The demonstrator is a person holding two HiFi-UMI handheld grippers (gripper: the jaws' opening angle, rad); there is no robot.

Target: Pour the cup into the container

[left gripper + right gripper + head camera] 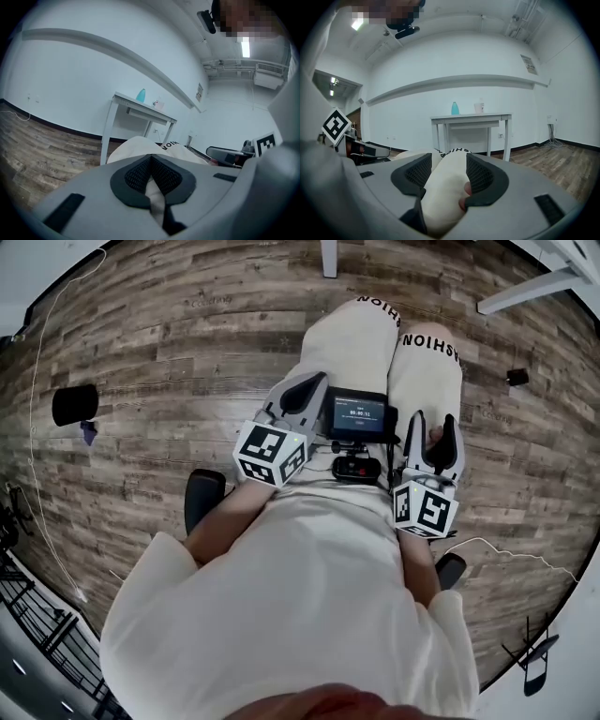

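A far white table (471, 117) carries a blue container (454, 108) and a small white cup (479, 107); the left gripper view shows the same table (123, 99), blue container (140, 95) and cup (157, 104). I am seated, and both grippers rest on my lap, far from the table. My left gripper (298, 395) is shut with nothing in it, its pads (140, 171) meeting. My right gripper (433, 437) lies open along my right thigh, and the cream trouser leg (445, 187) shows between its spread jaws (449, 161).
A small screen device (358, 414) sits on my lap between the grippers. The wooden floor holds a black object (75, 404) at left, a thin white cable (37, 427) and white furniture legs (534, 287) at the top right. Chair wheels (202, 495) show beside me.
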